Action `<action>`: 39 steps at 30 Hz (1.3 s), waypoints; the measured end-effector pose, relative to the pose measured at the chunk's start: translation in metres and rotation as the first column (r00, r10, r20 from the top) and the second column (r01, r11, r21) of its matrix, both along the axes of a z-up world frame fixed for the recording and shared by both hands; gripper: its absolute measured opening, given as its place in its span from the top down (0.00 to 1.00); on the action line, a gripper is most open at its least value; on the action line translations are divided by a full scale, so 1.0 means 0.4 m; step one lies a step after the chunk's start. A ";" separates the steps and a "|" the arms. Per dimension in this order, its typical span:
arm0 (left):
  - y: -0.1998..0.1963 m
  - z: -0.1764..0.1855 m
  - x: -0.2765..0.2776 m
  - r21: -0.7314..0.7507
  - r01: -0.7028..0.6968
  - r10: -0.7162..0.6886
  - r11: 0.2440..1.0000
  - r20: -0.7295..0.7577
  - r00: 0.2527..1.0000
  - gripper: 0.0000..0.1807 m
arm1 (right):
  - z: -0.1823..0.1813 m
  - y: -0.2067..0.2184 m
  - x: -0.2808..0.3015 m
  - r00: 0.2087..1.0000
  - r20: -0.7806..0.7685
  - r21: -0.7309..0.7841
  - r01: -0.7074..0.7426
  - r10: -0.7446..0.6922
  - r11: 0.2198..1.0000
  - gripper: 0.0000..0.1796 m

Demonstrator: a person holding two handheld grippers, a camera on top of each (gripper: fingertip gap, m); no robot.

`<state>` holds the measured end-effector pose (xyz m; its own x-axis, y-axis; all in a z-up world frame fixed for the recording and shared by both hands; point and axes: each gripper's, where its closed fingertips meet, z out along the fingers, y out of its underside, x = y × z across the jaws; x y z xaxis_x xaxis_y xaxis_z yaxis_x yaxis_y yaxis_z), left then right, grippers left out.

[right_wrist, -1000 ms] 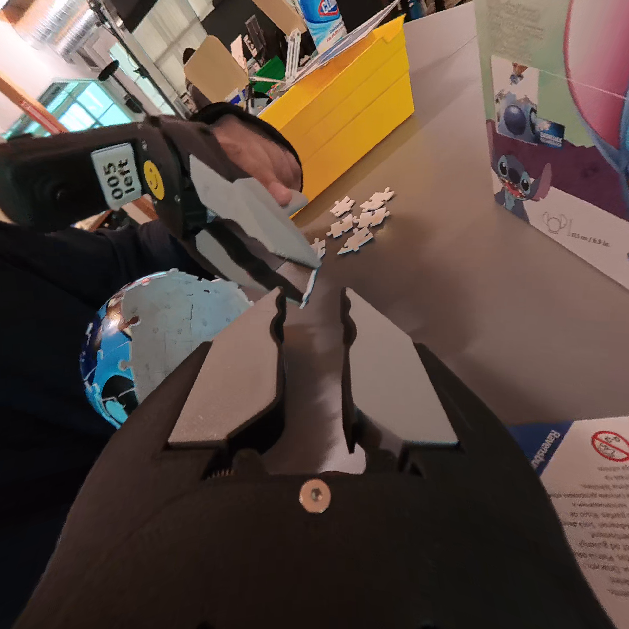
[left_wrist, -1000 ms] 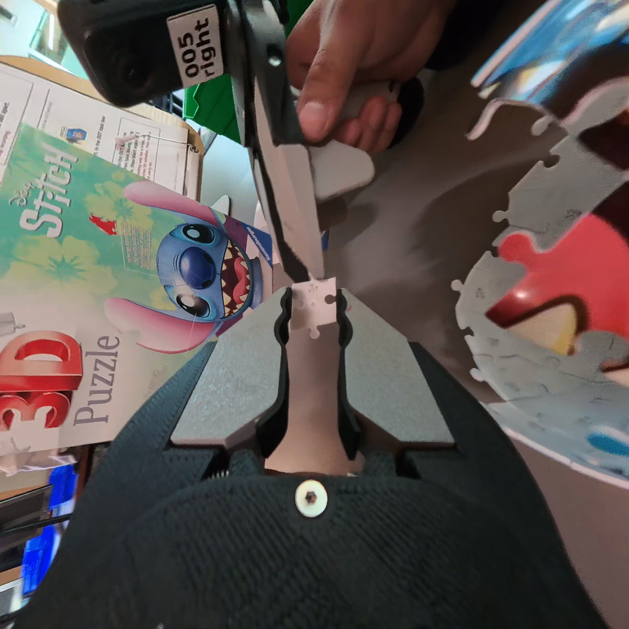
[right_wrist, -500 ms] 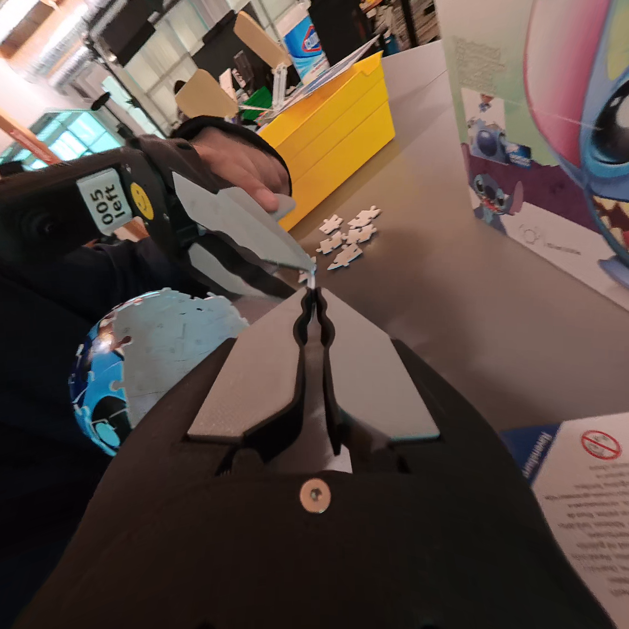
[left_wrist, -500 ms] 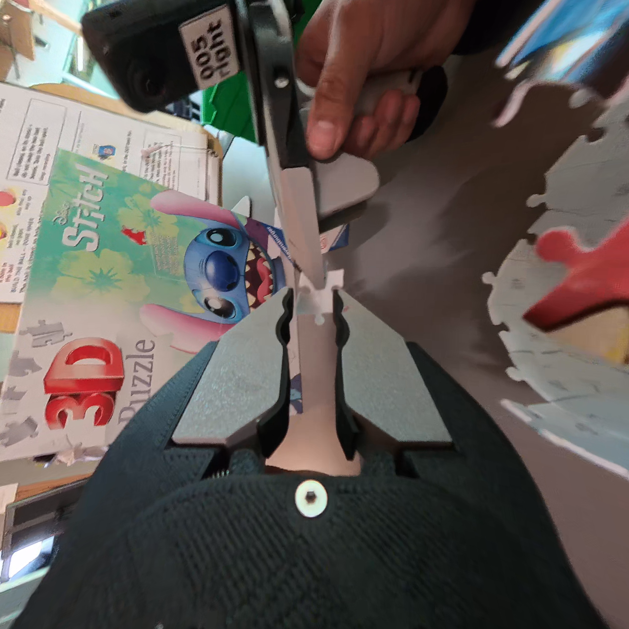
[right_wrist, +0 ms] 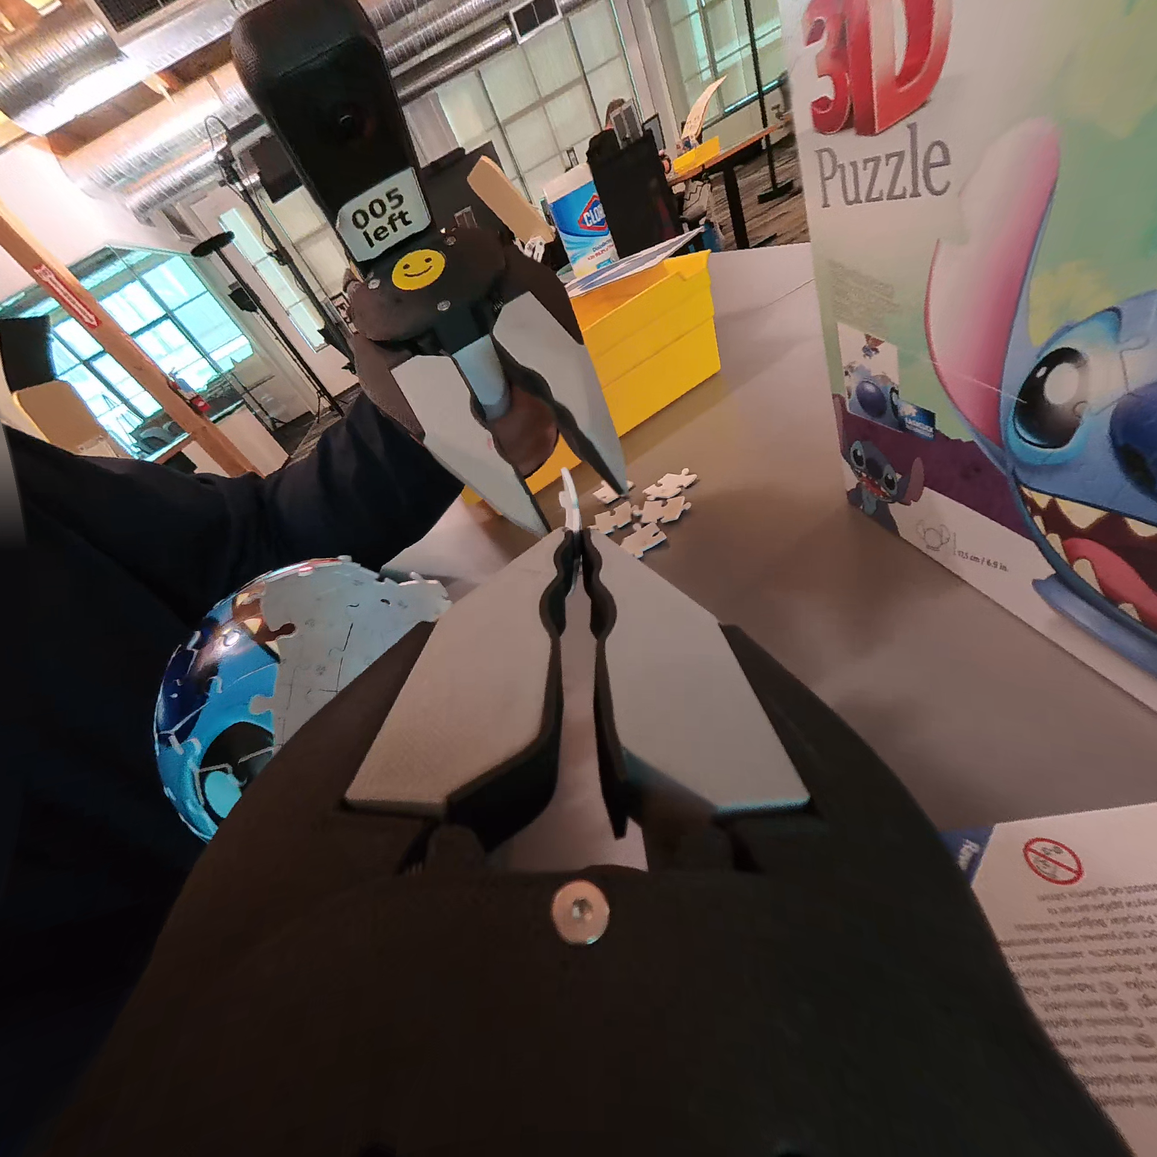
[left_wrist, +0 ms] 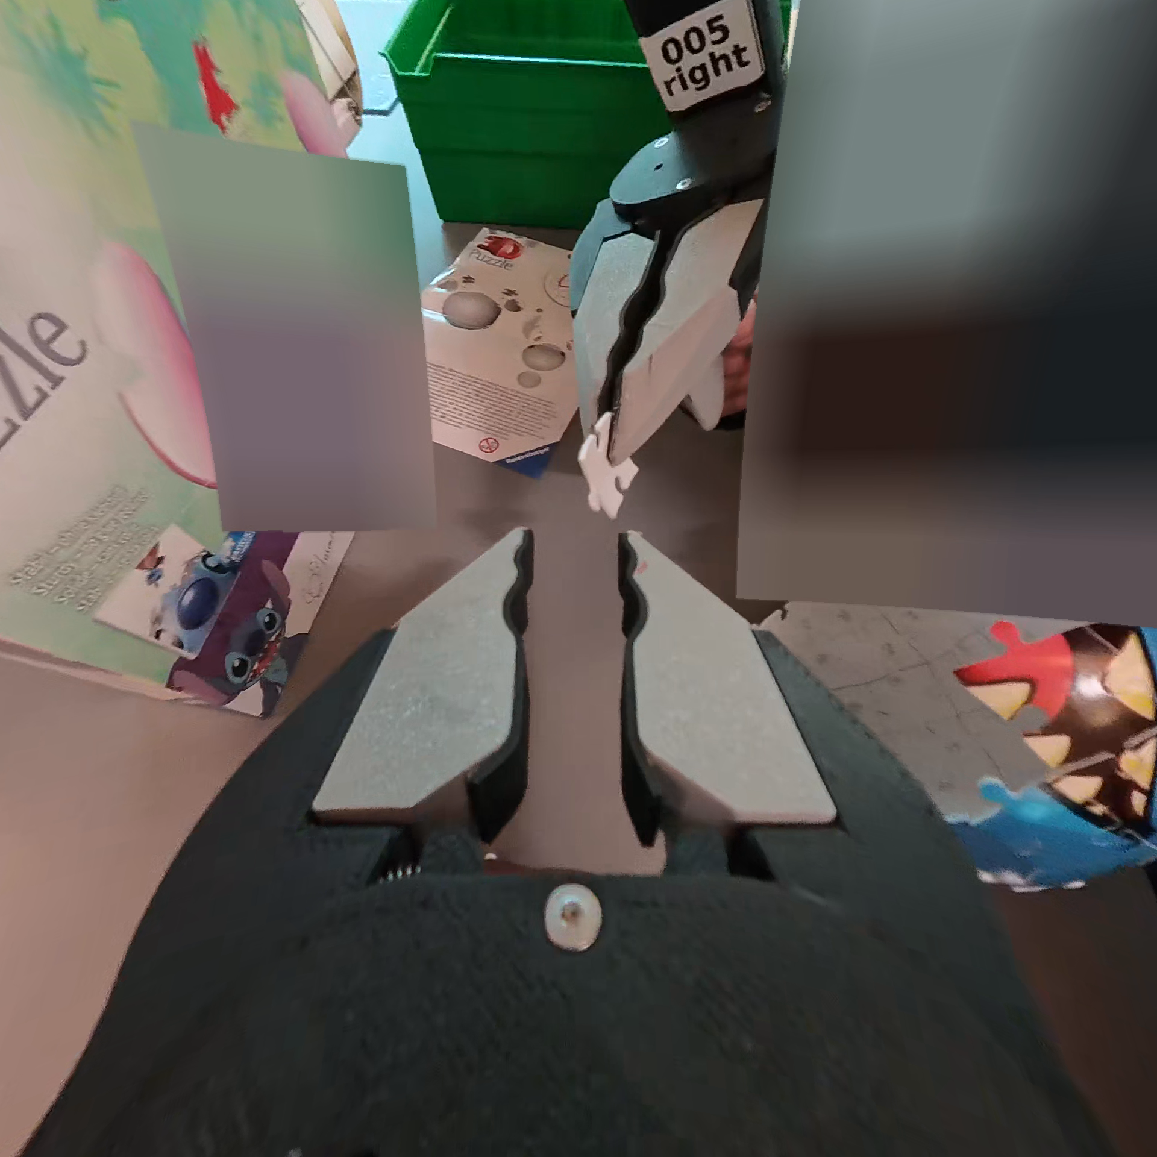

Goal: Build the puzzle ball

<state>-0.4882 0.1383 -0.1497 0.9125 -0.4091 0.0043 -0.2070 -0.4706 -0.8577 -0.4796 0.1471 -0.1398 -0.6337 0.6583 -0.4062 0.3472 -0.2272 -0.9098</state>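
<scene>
Grey tabletop [right_wrist: 782, 563] in a big open workroom carries everything, with windows and desks far behind. Over it the right gripper [right_wrist: 575, 543] has its fingers pressed together on a single pale puzzle piece [left_wrist: 606, 466], pinched by one edge so most of the piece sticks out free; that grip probably leaves the tabs exposed for pushing into the ball. Facing it, the left gripper [left_wrist: 575, 539] is spread and empty, its tips just beside the piece but apart from it, which reads as a hand-over between the two. The puzzle ball [right_wrist: 250, 689], part built with blue picture pieces on one side and grey backs showing on the open side, sits on the table low at the left gripper's side, near both tools. A small heap of loose pieces [right_wrist: 648, 510] lies beyond the fingertips, in front of a yellow bin [right_wrist: 651, 350]. The tall puzzle box [right_wrist: 1002, 375] stands upright close by, an instruction sheet [left_wrist: 501, 350] lies flat, and a green bin [left_wrist: 519, 125] sits farther back. Nothing lies between the held piece and the ball, though the left gripper crowds that space.
</scene>
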 end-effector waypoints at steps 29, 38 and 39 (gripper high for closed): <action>-0.018 -0.046 0.021 -0.136 0.045 -0.023 0.990 0.158 0.987 0.89 | -0.049 -0.029 0.012 0.993 0.086 -0.032 -0.073 0.076 0.997 1.00; -0.002 -0.022 0.033 -0.095 0.045 -0.019 0.994 0.262 0.965 1.00 | -0.046 -0.030 0.011 0.987 0.113 -0.130 -0.102 0.117 0.986 0.99; -0.003 -0.023 0.033 -0.100 0.045 -0.017 0.994 0.263 0.965 1.00 | -0.041 -0.026 0.011 0.986 0.113 -0.159 -0.103 0.122 0.982 0.99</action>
